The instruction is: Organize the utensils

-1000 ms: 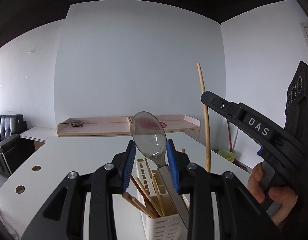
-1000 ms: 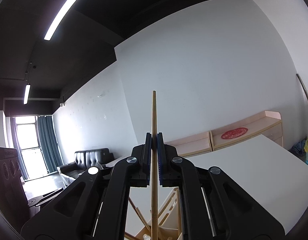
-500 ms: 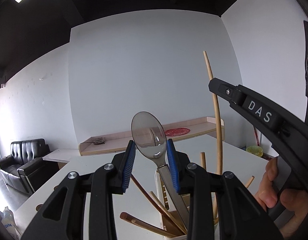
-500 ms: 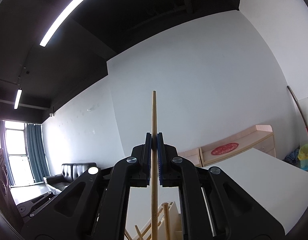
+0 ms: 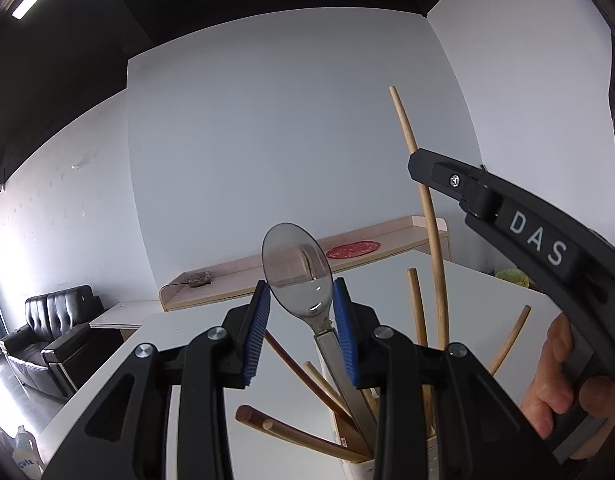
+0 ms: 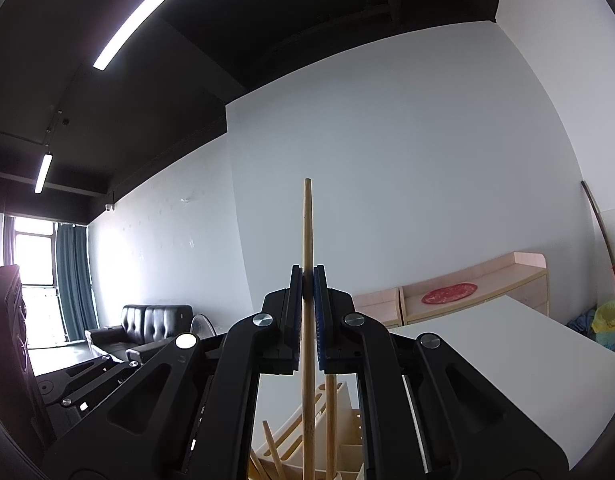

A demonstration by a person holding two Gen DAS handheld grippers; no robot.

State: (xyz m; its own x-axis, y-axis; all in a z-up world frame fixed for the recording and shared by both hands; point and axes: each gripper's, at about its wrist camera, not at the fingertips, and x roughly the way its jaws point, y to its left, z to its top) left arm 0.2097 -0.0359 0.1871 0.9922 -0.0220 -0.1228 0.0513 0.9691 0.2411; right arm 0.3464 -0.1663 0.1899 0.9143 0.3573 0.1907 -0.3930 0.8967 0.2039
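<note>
In the left wrist view my left gripper (image 5: 300, 300) is open around a metal spoon (image 5: 297, 270) that stands bowl-up, its handle down in a white utensil holder (image 5: 361, 468) with several wooden chopsticks (image 5: 303, 436). The spoon leans near the right pad (image 5: 343, 332); I cannot tell if it touches. My right gripper (image 6: 307, 292) is shut on a long wooden chopstick (image 6: 307, 232), held upright with its lower end in the holder (image 6: 347, 432). The chopstick also shows in the left wrist view (image 5: 421, 200), gripped by the right gripper (image 5: 427, 168).
The holder stands on a white table (image 6: 487, 364). A pink bench (image 5: 367, 248) with a red disc runs along the far wall. A black sofa (image 5: 47, 336) stands at the left. A hand (image 5: 559, 392) holds the right gripper close on the right.
Both views have tilted upward and closer to the holder. The long chopstick has gone lower among the others. The left gripper stays open around the spoon.
</note>
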